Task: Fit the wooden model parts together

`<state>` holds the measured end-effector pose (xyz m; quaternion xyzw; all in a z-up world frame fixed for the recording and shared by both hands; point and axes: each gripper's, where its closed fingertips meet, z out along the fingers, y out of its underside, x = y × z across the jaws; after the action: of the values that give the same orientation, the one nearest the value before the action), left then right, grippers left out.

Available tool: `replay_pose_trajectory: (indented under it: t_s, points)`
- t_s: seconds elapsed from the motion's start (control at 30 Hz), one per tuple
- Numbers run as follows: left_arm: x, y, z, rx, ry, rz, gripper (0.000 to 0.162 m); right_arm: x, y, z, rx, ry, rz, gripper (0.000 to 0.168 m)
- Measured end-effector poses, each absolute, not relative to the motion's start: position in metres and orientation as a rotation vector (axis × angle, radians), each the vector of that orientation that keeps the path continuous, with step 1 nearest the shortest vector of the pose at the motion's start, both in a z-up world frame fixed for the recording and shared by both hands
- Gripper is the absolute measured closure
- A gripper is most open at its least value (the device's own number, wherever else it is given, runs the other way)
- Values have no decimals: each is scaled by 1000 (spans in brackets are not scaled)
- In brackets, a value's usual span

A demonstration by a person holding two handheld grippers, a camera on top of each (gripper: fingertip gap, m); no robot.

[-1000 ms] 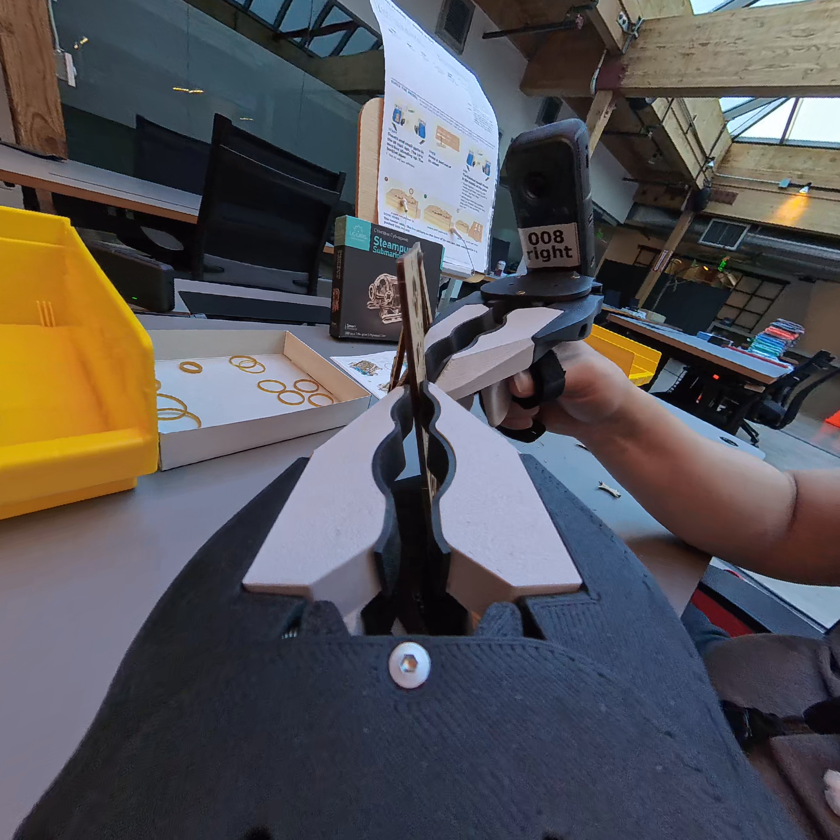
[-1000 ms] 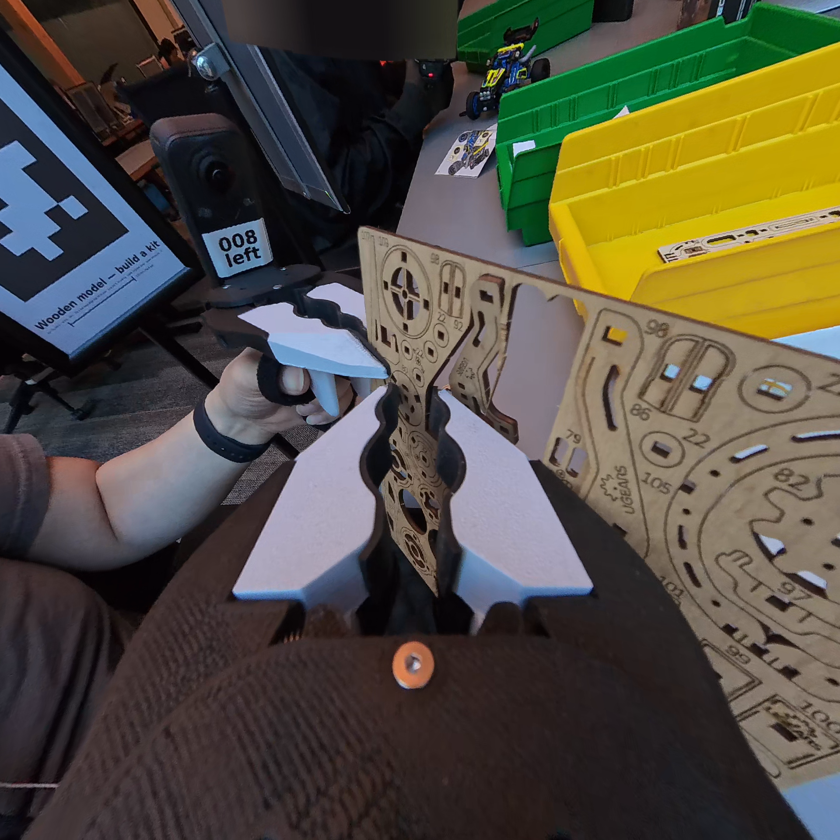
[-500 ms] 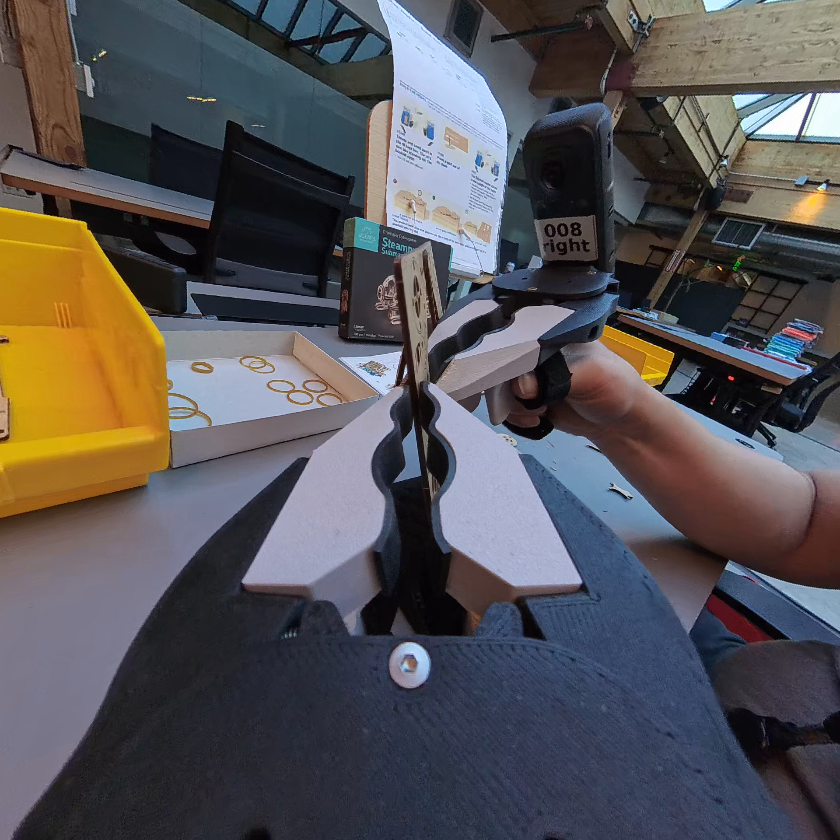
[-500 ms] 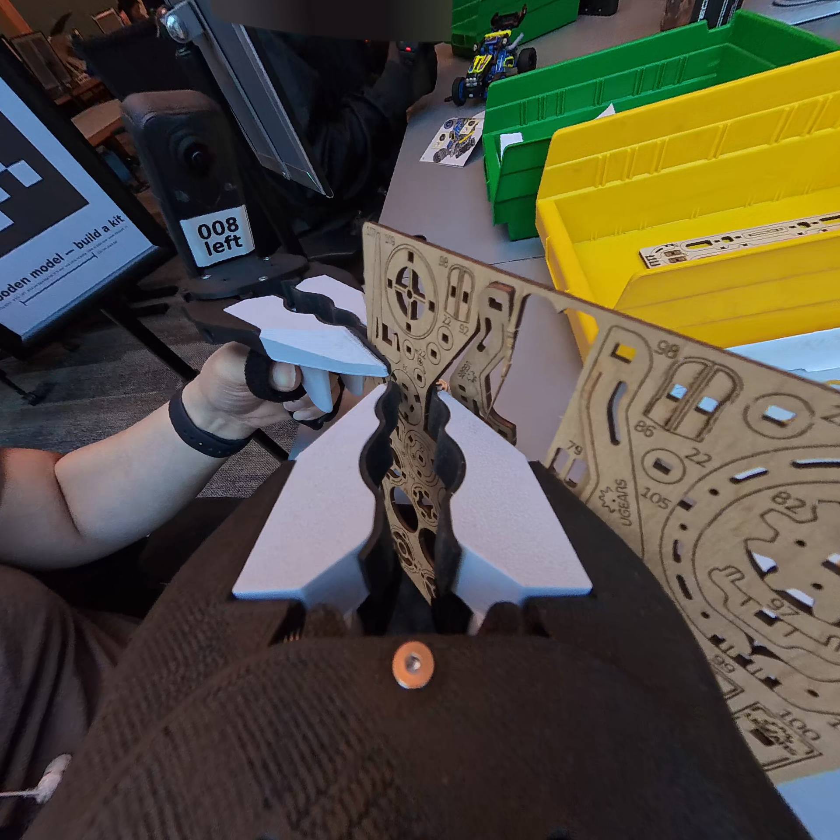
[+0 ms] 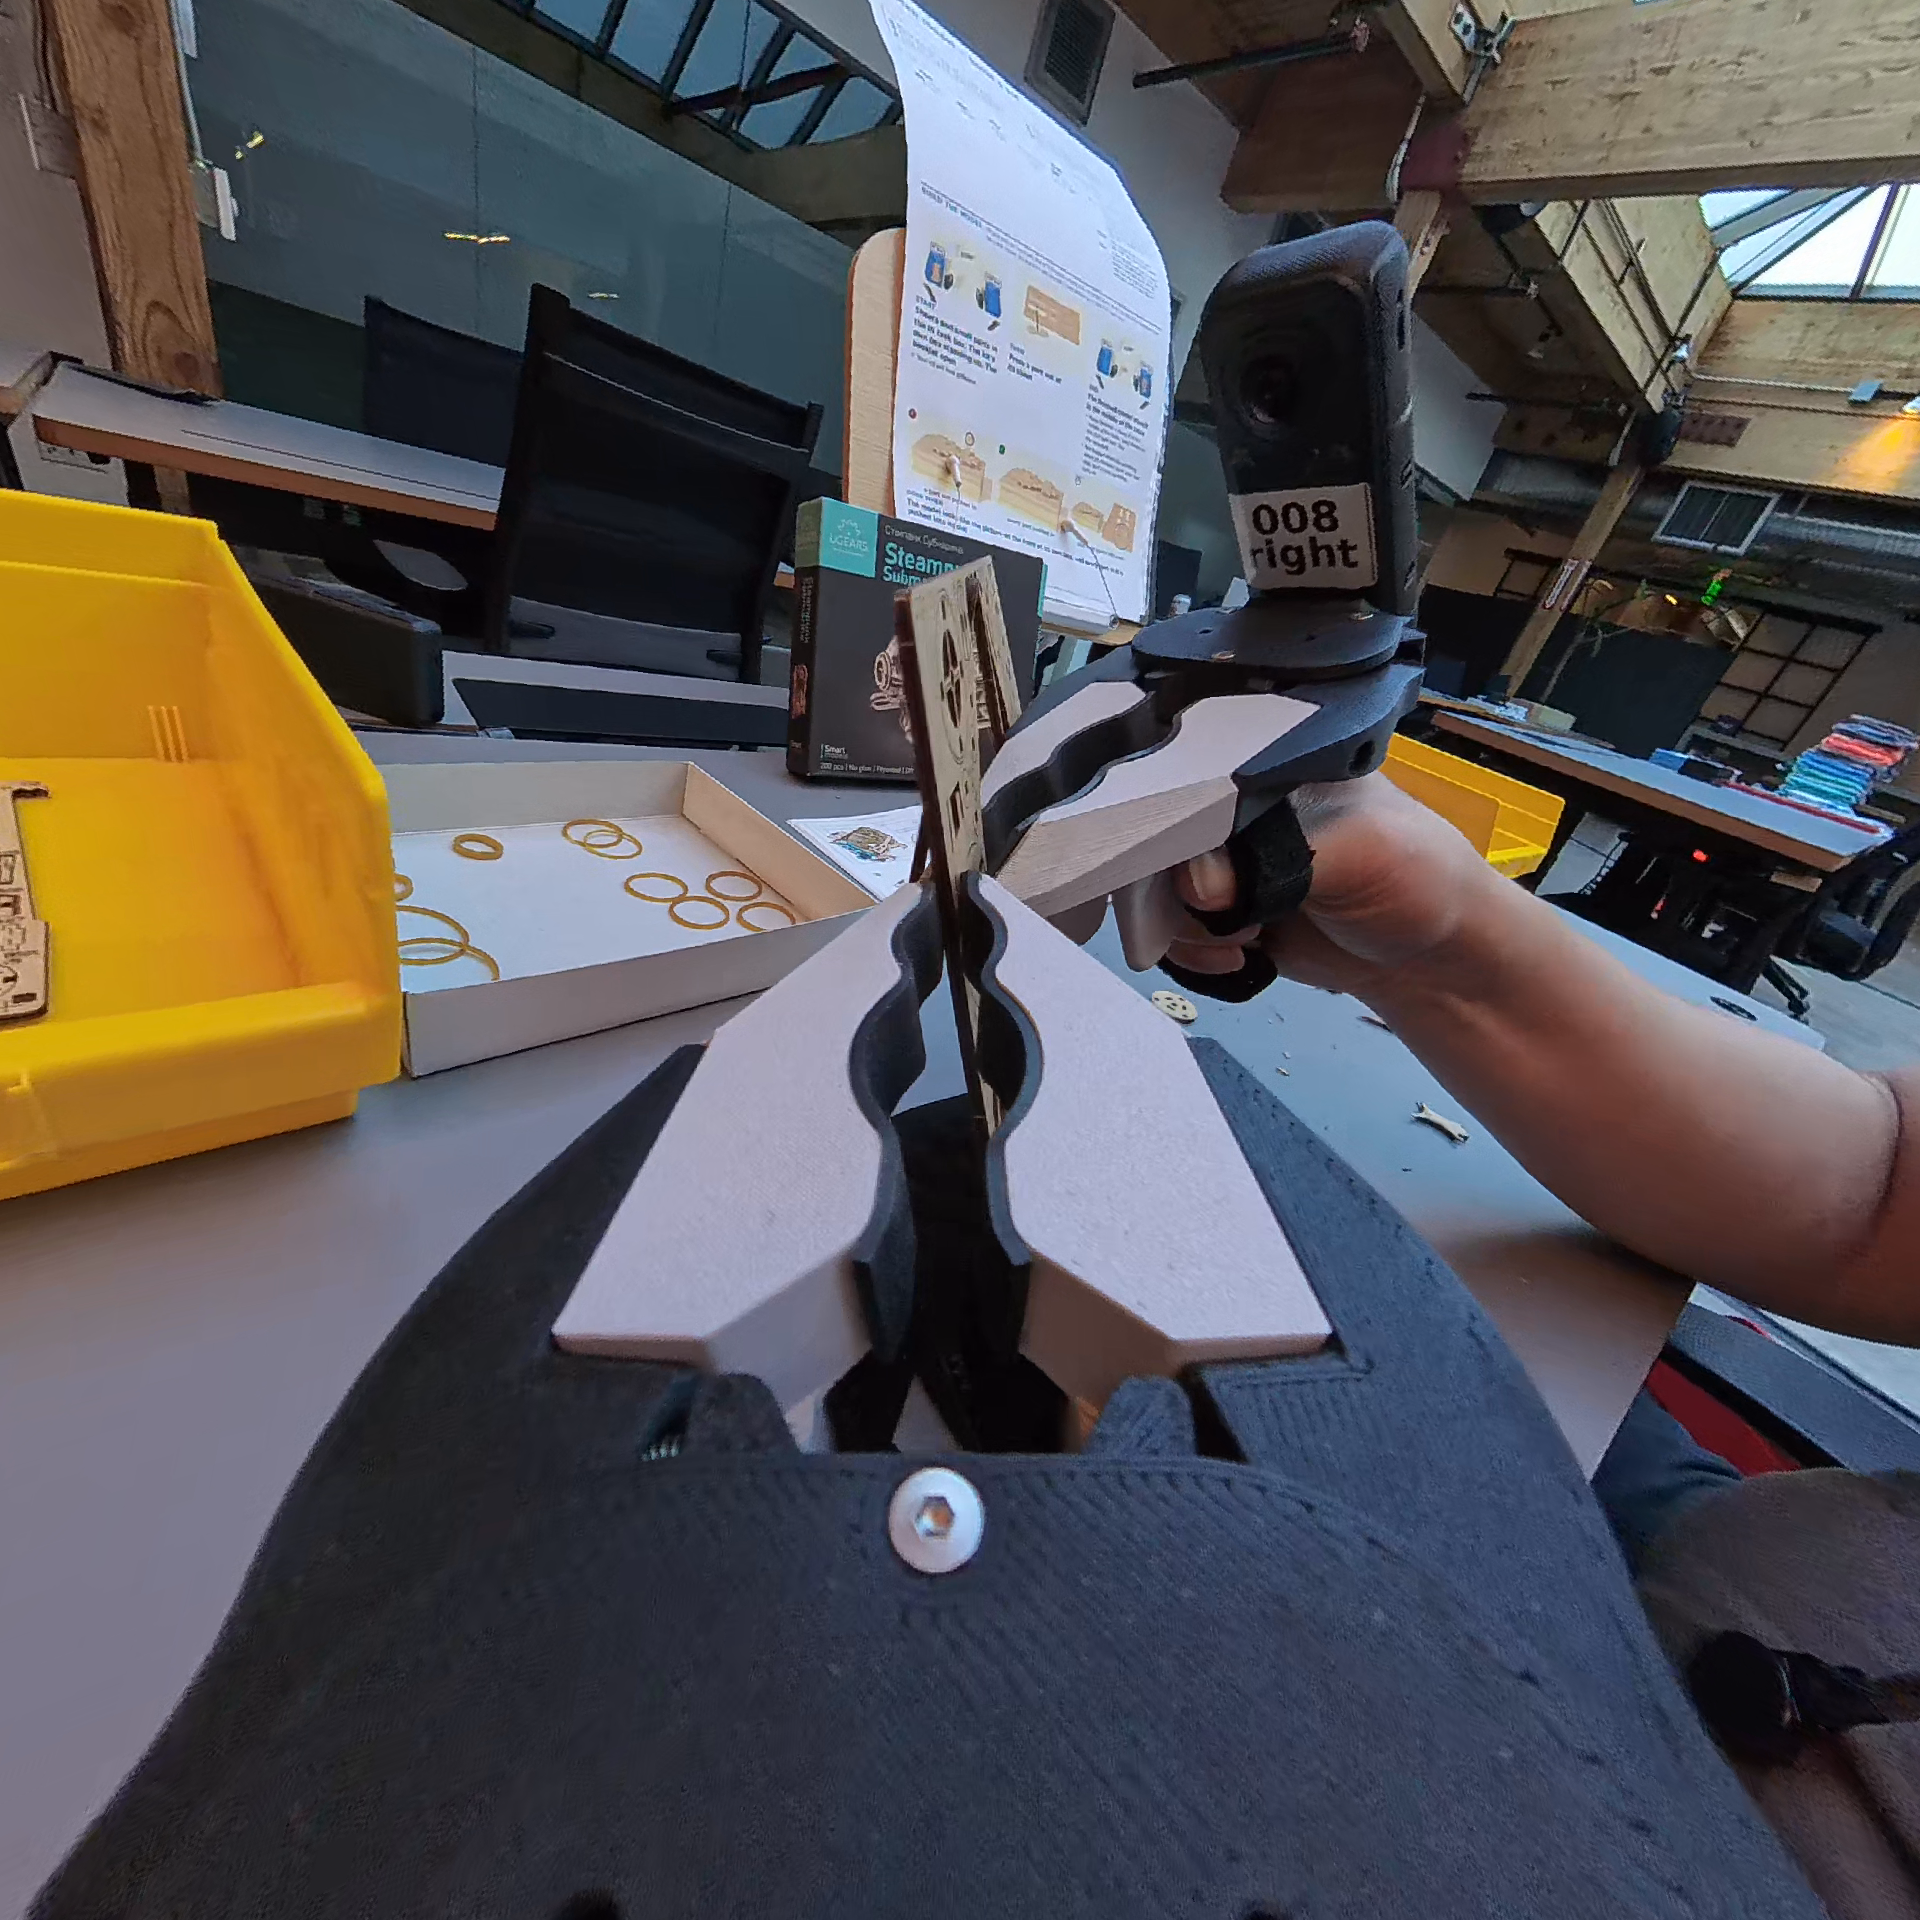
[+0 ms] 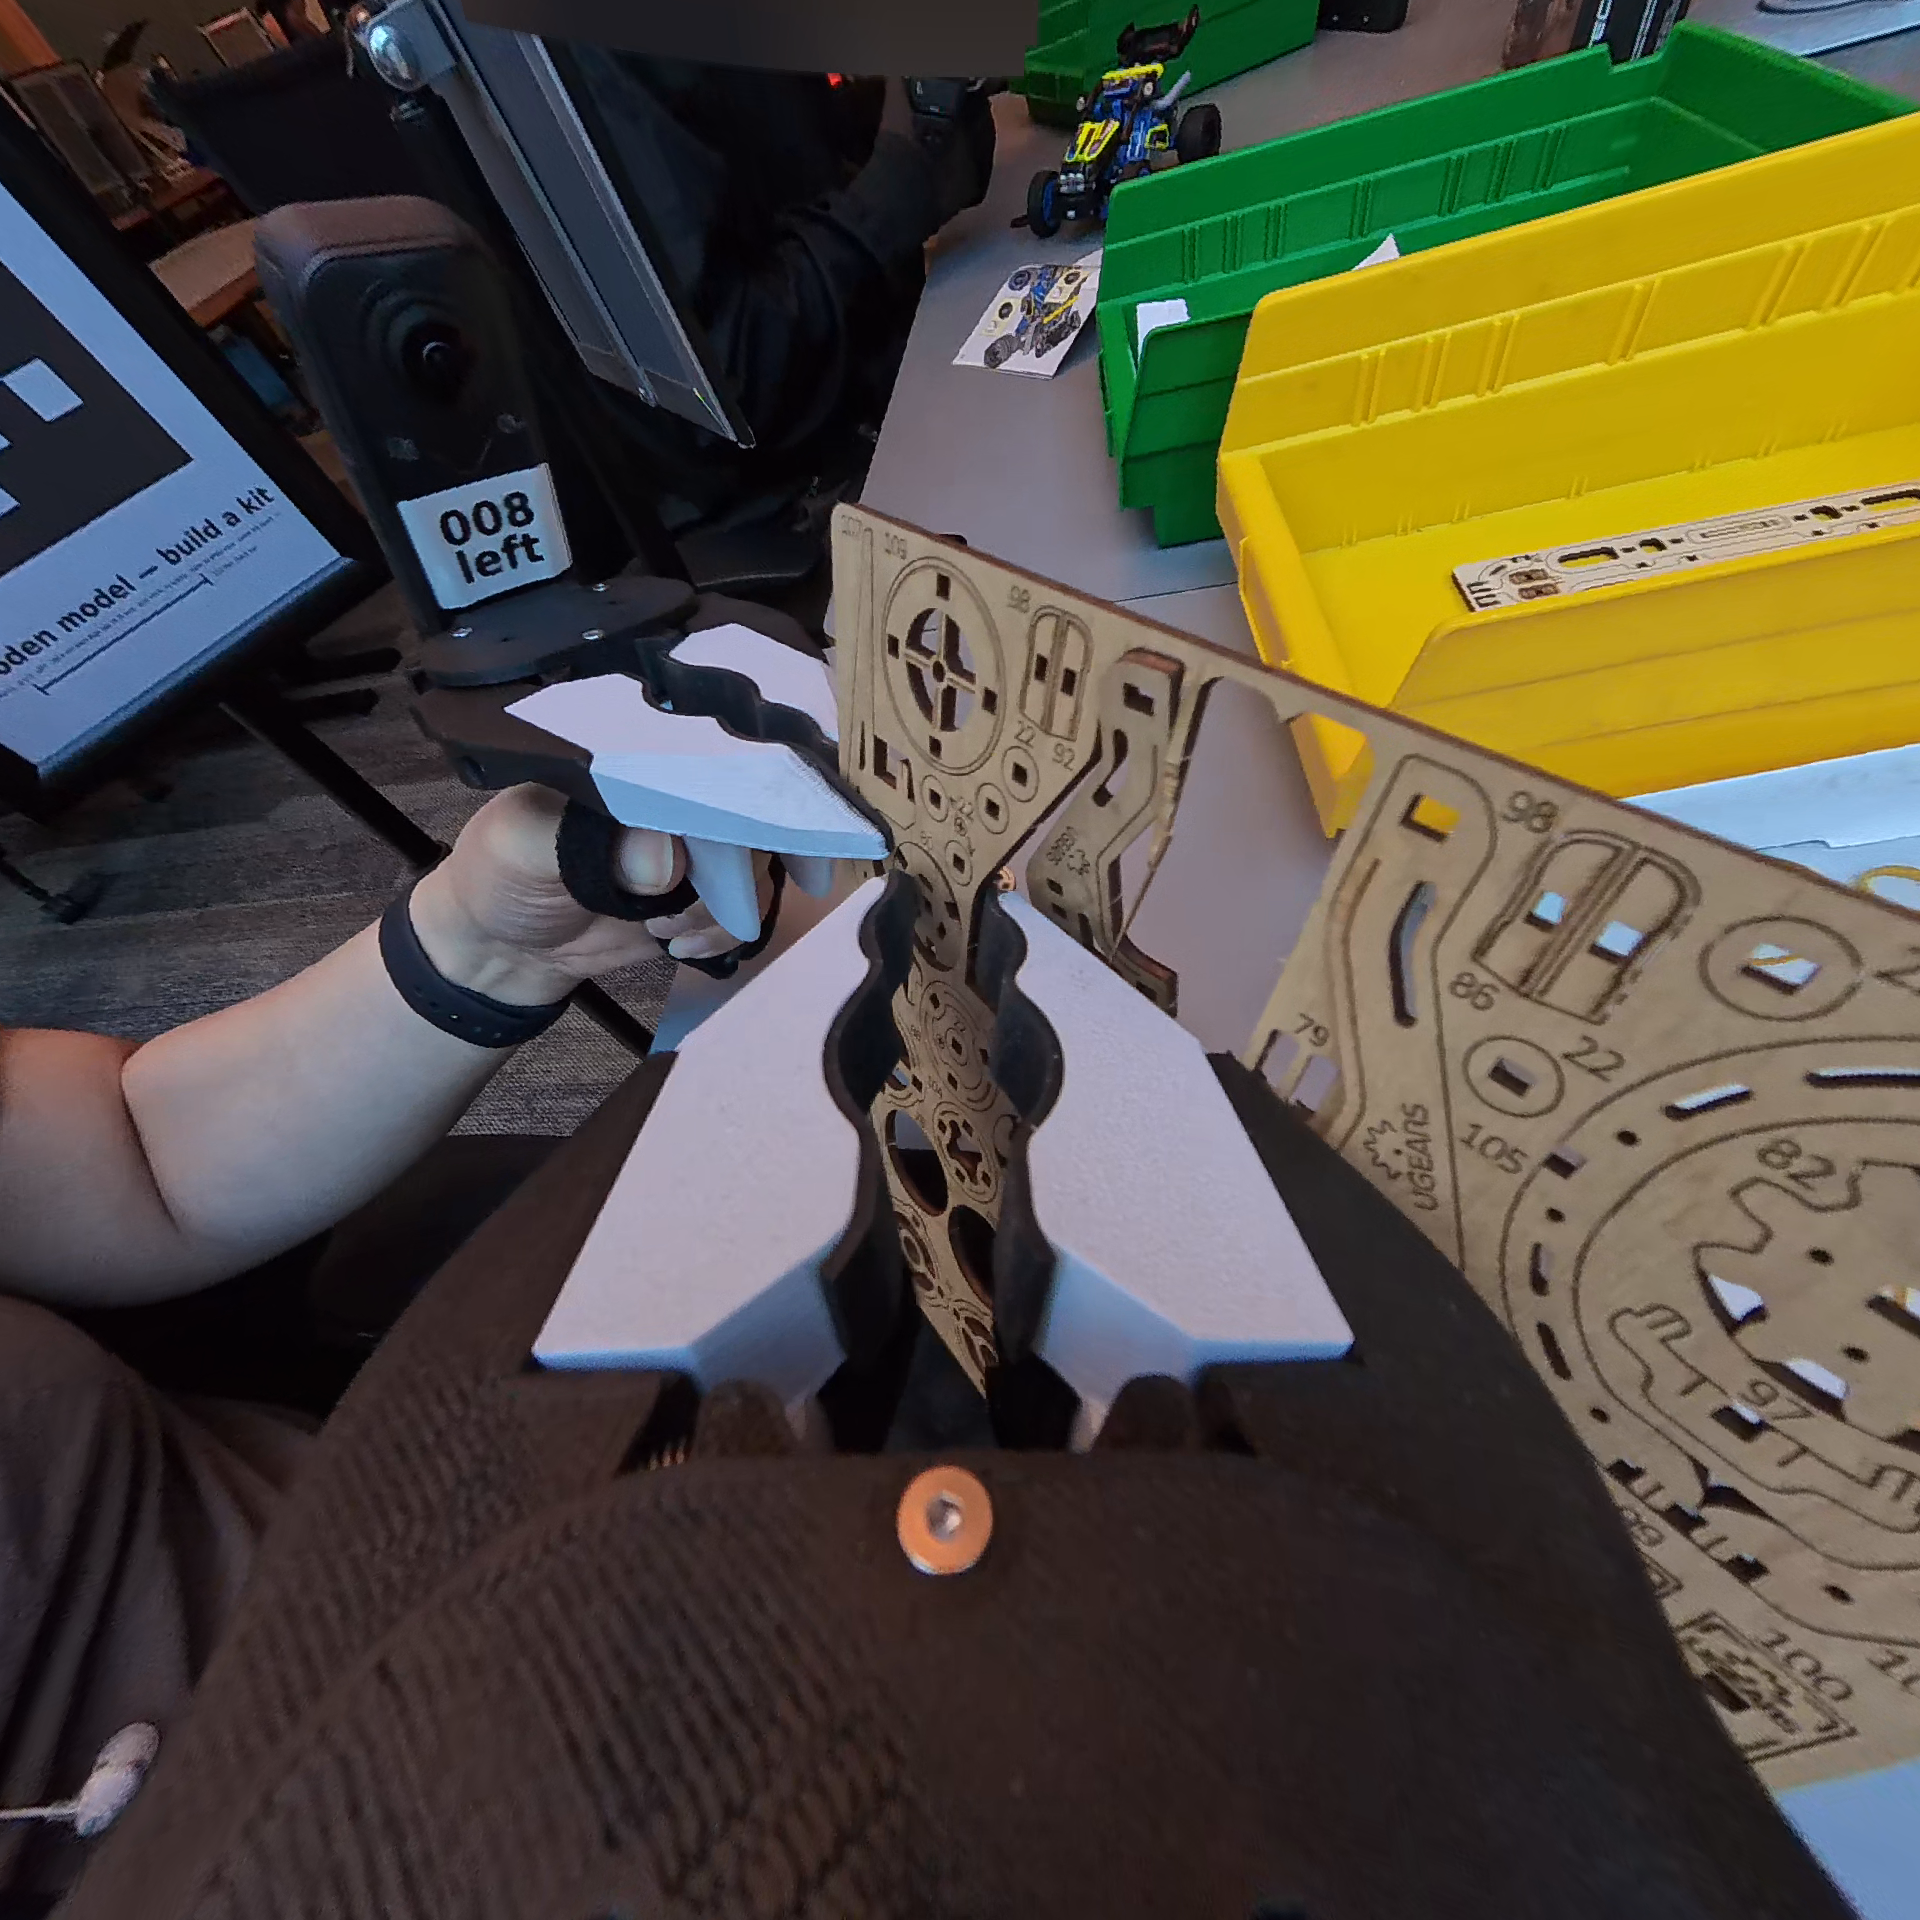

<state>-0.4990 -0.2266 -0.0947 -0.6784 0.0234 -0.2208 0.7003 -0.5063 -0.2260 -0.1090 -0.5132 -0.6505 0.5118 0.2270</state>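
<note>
A laser-cut wooden parts sheet [image 6: 1558, 1091] with several parts still in it is held upright above the grey table. In the left wrist view the sheet [image 5: 956, 707] shows edge-on. My left gripper [image 5: 951, 894] is shut on its near edge. My right gripper [image 6: 940, 899] is shut on the same narrow end of the sheet, from the other side. Each gripper shows in the other's view, the right gripper [image 5: 997, 810] and the left gripper [image 6: 862, 821], tips almost touching at the sheet.
On the left stand a yellow bin [image 5: 208, 935] holding a wooden strip [image 5: 21, 904], a shallow white box [image 5: 727, 821] of rubber bands, the kit box [image 5: 894, 644] and an instruction sheet [image 5: 1029, 364]. A small wooden disc [image 5: 1174, 1005] lies on the table. Yellow bins [image 6: 1558, 416] and green bins [image 6: 1351, 208] are behind the sheet.
Both grippers keep their hold on the sheet. The pair has shifted slightly together, and the yellow bin shows further into the left wrist view.
</note>
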Motion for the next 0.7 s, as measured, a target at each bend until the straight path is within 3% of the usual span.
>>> replay_pose_trajectory:
  t_s: [0.03, 0.5, 0.7]
  points:
    - [-499, -226, -94, -1500, 46, -514, 161, -507, -225, -109, -1424, -1784, 1421, 157]
    - [-493, -234, -85, -1459, 132, -663, 155, -498, -234, -105, -1316, -1854, 1593, 154]
    - [-488, -232, -85, -1496, 137, -674, 159, -491, -239, -101, -1329, -1884, 1687, 140]
